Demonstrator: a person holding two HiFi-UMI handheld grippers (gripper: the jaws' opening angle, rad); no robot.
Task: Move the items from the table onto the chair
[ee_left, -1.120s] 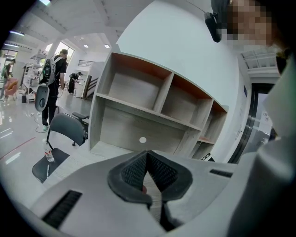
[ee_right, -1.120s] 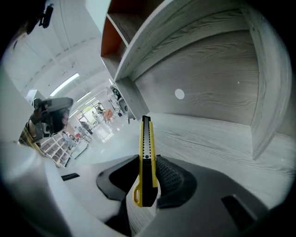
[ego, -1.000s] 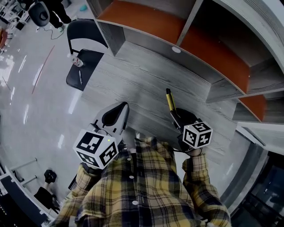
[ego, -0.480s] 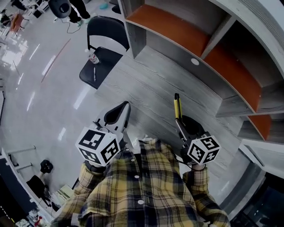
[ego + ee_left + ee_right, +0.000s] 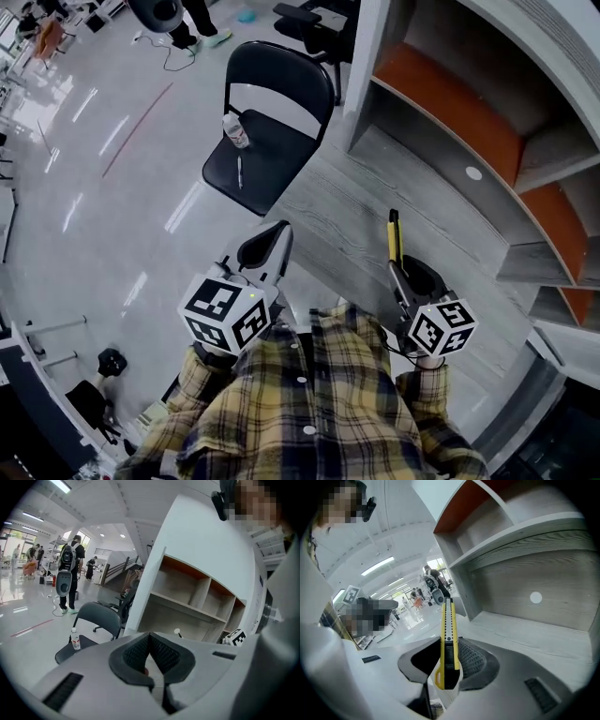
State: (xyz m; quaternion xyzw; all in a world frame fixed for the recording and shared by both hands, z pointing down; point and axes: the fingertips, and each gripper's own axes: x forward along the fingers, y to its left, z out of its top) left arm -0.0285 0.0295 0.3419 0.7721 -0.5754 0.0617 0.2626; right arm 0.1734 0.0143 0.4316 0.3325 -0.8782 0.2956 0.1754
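Below you lies a pale, glossy floor (image 5: pixel 112 206) that mirrors the ceiling's strip lights (image 5: pixel 60 484), and a thin red line (image 5: pixel 136 129) runs across it. To your right a grey wood-grain table (image 5: pixel 356 206) is built into a white shelf unit (image 5: pixel 450 103) with orange back panels, and a black chair (image 5: pixel 281 66) stands on the floor just beside the table's end. Far down the hall you can see bright windows (image 5: pixel 9 531) and a few people (image 5: pixel 70 569) standing.
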